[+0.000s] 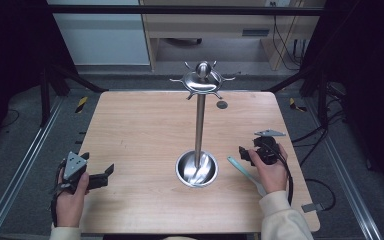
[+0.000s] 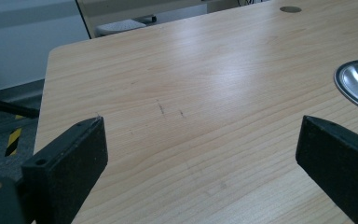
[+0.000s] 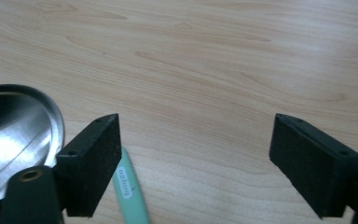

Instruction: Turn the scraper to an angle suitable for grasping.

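A steel stand rises from the middle of the wooden table (image 1: pixel 140 130). It has a round dish base (image 1: pixel 196 169), a thin pole (image 1: pixel 199 125) and a hooked top disc (image 1: pixel 202 80). A mint-green utensil handle (image 1: pixel 244 171) lies flat just right of the base. My right gripper (image 1: pixel 243 154) hovers over that handle, open, jaws pointing left toward the base. In the right gripper view the handle (image 3: pixel 129 189) passes under the left jaw of the right gripper (image 3: pixel 196 119), beside the base rim (image 3: pixel 51 116). My left gripper (image 1: pixel 105 176) is open and empty at the table's left front; the left gripper (image 2: pixel 200 125) faces bare wood.
A small dark round disc (image 1: pixel 222 104) sits near the table's far edge, behind the stand. The base rim (image 2: pixel 356 84) shows at the right of the left gripper view. Black frame rails and cables run around the table, with a wooden desk beyond.
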Available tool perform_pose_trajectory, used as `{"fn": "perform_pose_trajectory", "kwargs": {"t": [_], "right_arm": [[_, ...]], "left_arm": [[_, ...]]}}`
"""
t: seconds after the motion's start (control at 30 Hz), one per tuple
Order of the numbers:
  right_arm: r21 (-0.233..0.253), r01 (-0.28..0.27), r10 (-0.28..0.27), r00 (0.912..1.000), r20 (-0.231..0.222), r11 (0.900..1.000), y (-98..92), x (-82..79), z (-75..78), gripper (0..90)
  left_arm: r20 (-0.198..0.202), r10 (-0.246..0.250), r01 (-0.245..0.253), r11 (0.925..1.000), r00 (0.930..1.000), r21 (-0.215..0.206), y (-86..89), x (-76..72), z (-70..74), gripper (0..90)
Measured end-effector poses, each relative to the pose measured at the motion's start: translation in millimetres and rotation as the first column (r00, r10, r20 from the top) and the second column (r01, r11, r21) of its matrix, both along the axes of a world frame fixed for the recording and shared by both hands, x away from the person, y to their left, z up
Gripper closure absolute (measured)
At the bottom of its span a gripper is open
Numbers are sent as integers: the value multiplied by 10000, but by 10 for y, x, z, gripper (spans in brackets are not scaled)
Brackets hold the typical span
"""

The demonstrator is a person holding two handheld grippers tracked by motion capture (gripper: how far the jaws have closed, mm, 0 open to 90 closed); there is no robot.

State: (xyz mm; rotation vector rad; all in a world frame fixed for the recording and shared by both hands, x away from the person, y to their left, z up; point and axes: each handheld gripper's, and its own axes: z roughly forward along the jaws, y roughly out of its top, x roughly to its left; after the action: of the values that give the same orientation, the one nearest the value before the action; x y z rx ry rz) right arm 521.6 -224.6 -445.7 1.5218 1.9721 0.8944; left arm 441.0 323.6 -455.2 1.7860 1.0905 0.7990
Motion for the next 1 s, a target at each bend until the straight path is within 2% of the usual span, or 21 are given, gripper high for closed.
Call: {"fn": "perform_pose_trajectory", "kwargs": {"t": [0.17,0.3,0.43,0.53,0.6,0.63,0.67,0.73,0.77,0.83,0.87,0.9,0.93,1.0], "right_arm": [[-304,-88,92,9999,129,9995,60,4,6,82],[-323,-258,261,9996,105,9991,93,-8,8,85],[-320,-600,599,9982,-29,9977,155,-17,-3,123],[-289,-940,936,9955,-148,9952,242,-19,-12,203],[-655,-1303,1292,9914,-198,9893,324,-33,-20,251],[-862,-1605,1592,9870,-213,9833,394,-47,-23,305],[-862,-1605,1592,9870,-213,9833,394,-47,-23,305],[-896,-2027,2009,9792,-290,9751,438,-54,-30,357],[-886,-2448,2408,9691,-535,9655,475,-63,-47,420],[-888,-2928,2874,9554,-684,9521,496,-68,-61,511],[-888,-2928,2874,9554,-684,9521,496,-68,-61,511],[-945,-3197,3137,9467,-733,9428,517,-74,-67,565],[-945,-3197,3137,9467,-733,9428,517,-74,-67,565],[-908,-3438,3366,9377,-859,9346,533,-78,-73,635]], "left_arm": [[72,29,-29,10000,10000,-51,17,-11,11,19],[51,7,-7,10000,10000,1,6,-5,13,19],[53,-30,29,10000,10000,65,-4,-2,13,19],[52,-10,9,10000,10000,71,4,-3,14,19],[41,17,-17,10000,10000,85,7,-2,13,19],[29,19,-19,10000,10000,91,7,0,11,19],[18,5,-5,10000,10000,93,6,2,10,19],[-2,-20,20,9999,10000,108,1,5,8,19],[-9,-29,29,9999,10000,125,-1,6,8,19],[-6,-39,39,9999,10000,143,-6,7,8,19],[-13,-49,49,9999,10000,154,-8,8,7,19],[-28,-71,72,9998,10000,178,-11,9,6,19],[-39,-83,84,9998,10000,201,-14,11,5,19],[-58,-118,119,9996,9999,255,-23,15,3,19]]}}
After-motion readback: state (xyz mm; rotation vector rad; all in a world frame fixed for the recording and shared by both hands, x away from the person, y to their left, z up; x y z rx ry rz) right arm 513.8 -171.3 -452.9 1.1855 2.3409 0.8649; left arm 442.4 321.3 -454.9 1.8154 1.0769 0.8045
